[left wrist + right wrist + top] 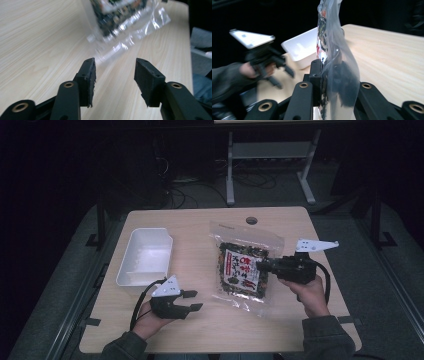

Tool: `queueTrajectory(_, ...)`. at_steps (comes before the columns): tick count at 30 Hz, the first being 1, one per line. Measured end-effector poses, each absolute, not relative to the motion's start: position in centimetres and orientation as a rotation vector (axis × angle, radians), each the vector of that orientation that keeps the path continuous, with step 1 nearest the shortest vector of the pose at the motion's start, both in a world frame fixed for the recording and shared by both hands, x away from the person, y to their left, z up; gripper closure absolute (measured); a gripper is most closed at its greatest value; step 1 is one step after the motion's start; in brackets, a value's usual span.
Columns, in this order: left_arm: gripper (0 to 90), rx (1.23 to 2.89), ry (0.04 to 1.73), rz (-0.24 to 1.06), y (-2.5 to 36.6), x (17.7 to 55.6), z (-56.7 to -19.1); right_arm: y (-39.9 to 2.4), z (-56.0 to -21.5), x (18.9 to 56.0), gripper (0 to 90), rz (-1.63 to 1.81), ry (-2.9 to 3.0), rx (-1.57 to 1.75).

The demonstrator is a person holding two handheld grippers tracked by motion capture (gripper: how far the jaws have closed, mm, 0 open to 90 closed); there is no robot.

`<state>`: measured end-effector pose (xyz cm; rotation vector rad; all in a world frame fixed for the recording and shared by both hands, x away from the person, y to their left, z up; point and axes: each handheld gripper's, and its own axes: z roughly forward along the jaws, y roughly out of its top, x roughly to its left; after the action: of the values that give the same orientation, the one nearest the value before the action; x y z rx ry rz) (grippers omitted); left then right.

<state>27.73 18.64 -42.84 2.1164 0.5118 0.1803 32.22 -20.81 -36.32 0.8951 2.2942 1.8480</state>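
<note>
Up close, the snack bag (332, 62) hides the right hand-held gripper (264, 266) pinching it. Its print is blurry. Beside it, the white tub (145, 255) holds nothing. The left hand-held gripper (115, 71) is spread, pinching nothing.

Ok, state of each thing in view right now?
Snack bag: sealed, clamped at its right edge, lifted off the table.
Right tool: shut on the snack bag.
Left tool: open, nothing between its pads, short of the bag.
White bin: upright, empty, at the table's left.
</note>
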Motion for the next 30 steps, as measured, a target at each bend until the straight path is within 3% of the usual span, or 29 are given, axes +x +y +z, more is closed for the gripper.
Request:
queueTrajectory(14,37.4,2.185,0.530,0.249,20.2,26.3,-43.0,-16.4,-33.7,31.0,75.1,1.694,1.960,1.039)
queueTrajectory(30,34.2,2.202,0.559,0.261,22.5,25.1,-43.4,-10.0,-32.7,32.6,75.2,1.684,1.864,1.050)
